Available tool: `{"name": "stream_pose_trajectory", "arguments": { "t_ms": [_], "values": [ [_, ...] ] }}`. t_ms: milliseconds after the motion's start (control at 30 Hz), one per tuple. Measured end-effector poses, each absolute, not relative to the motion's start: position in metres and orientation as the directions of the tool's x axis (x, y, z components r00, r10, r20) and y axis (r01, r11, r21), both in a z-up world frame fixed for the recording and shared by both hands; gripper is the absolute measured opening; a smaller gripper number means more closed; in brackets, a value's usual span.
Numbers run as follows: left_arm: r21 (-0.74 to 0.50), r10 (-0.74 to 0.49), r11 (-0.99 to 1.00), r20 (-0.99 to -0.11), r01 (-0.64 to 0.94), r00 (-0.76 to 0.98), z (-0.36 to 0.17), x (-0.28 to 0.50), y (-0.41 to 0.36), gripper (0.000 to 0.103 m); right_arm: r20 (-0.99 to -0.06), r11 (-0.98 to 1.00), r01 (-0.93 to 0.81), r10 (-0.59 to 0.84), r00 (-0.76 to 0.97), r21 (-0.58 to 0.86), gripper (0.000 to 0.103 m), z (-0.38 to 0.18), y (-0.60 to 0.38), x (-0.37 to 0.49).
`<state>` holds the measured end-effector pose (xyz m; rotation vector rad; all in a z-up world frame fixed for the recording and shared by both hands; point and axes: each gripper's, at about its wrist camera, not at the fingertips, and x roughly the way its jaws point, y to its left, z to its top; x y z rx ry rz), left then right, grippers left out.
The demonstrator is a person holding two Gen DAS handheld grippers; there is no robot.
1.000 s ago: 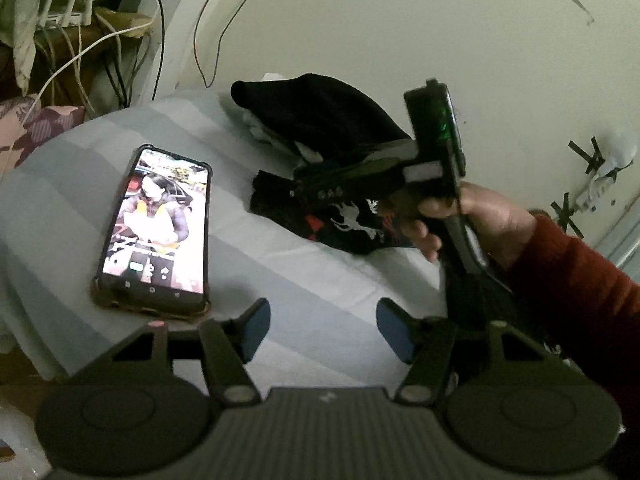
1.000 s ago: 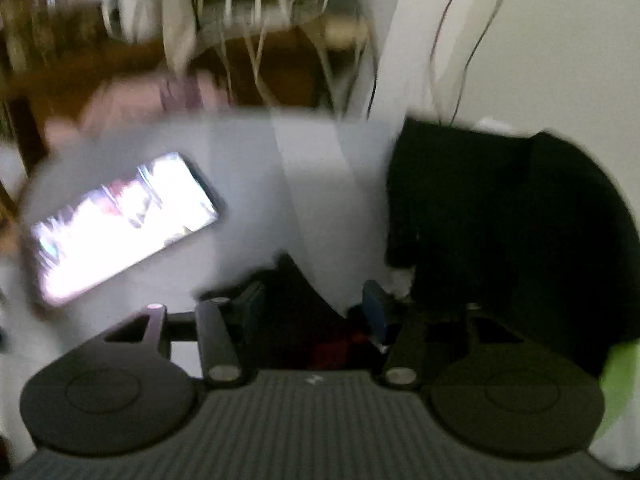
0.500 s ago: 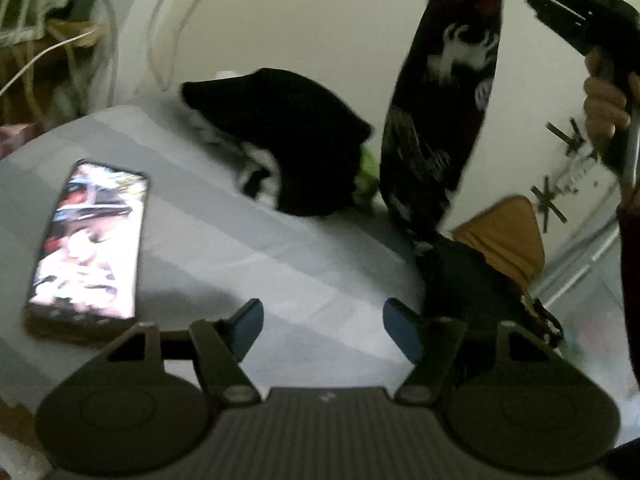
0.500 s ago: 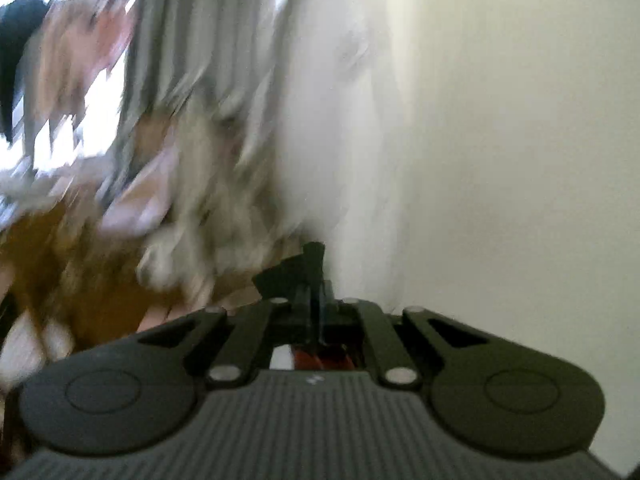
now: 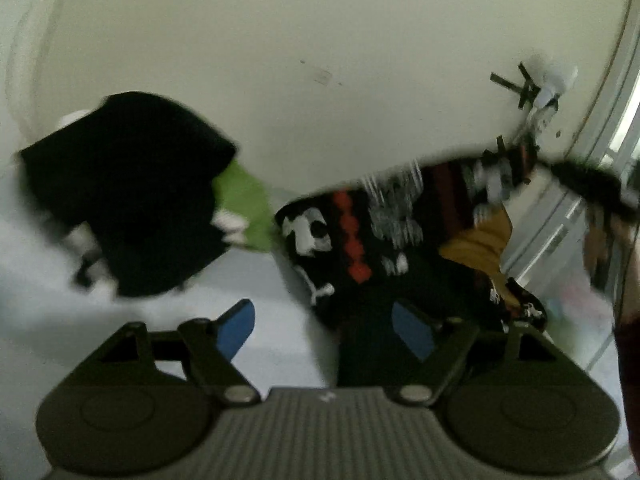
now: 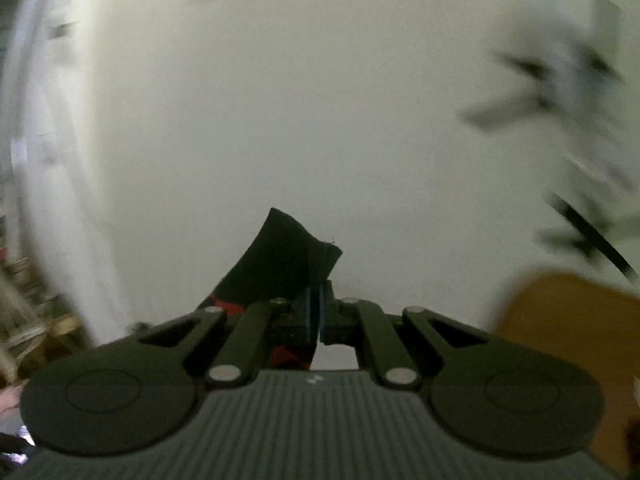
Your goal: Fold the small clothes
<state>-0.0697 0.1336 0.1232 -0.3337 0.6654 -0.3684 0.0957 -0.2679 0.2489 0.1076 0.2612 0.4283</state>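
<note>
Currently the right gripper [image 6: 316, 308] has its blue pads pressed together on a corner of the black patterned garment [image 5: 360, 236], whose dark edge with a red patch stands up just past the fingertips in the right wrist view. In the left wrist view the same garment stretches from the upper right, where the holding end is smeared by motion, down to the pale bed surface [image 5: 248, 280], its lower part draped in front of the left gripper [image 5: 324, 330]. The left gripper's jaws have just been opening and stand spread; the cloth appears to hang between and behind the blue pads [image 5: 236, 330], though neither pad visibly presses on it.

To do this step well, the free lower edge should probably be caught near a corner opposite the held one, so that the garment can be drawn taut and laid flat before any fold. Closing on a bunched middle would likely set a crooked crease.

Both views are blurred. The kind of garment cannot be told; only white figures and a red band show. A black heap with a green piece [image 5: 244, 208] lies to the left on the bed, apart from the held cloth. A mustard-coloured object [image 5: 476, 248] beyond the garment is partly covered and unidentifiable. How much cloth the right pads have caught is hidden.
</note>
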Motion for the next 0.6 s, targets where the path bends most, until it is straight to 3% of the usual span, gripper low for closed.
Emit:
{"name": "stream_pose_trajectory", "arguments": {
  "t_ms": [200,300,367,433,600],
  "values": [
    [-0.367,-0.413,0.905,-0.641,0.214,0.646,0.091,0.041,0.066,0.081,-0.381,0.908,-0.208,0.348,0.856,0.363,0.007,0.147,-0.369,0.121],
    [-0.338,-0.385,0.921,-0.700,0.196,0.602,0.065,0.083,0.038,0.078,-0.405,0.889,-0.172,0.356,0.842,0.425,0.007,0.117,-0.394,0.124],
    [-0.294,-0.353,0.935,-0.727,0.196,0.589,0.052,0.103,0.020,0.044,-0.397,0.865,-0.170,0.380,0.836,0.472,0.007,0.105,-0.396,0.126],
    [-0.193,-0.270,0.963,-0.726,0.190,0.632,0.052,0.111,0.008,0.018,-0.368,0.841,-0.181,0.404,0.838,0.510,0.007,0.107,-0.406,0.127],
    [-0.276,-0.296,0.950,-0.652,0.145,0.698,0.053,0.111,0.024,0.016,-0.177,0.771,-0.235,0.409,0.895,0.592,0.007,0.115,-0.420,0.099]
  ]
}}
